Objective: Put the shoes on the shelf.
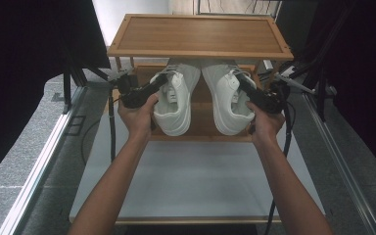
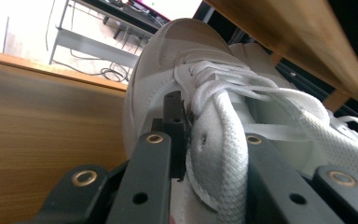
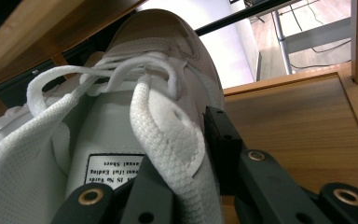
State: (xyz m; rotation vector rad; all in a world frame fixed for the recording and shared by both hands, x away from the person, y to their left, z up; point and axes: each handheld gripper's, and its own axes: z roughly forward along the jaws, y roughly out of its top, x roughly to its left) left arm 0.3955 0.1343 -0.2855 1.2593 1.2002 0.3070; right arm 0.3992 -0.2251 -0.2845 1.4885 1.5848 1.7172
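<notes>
Gripping each white sneaker's collar, left tool on left sneaker, right tool on right sneaker.

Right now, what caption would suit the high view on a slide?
Each hand-held gripper, left and right, grips a white sneaker, left and right, on the wooden rack's lower shelf.

A lab-like recording room: dark curtains, metal floor rails, loose cables.

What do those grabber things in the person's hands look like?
Each hand-held gripper, left and right, is black, with two flat jaw bars dotted with brass-ringed holes. A black cable trails from each. The forearms are bare, no sleeves.
</notes>
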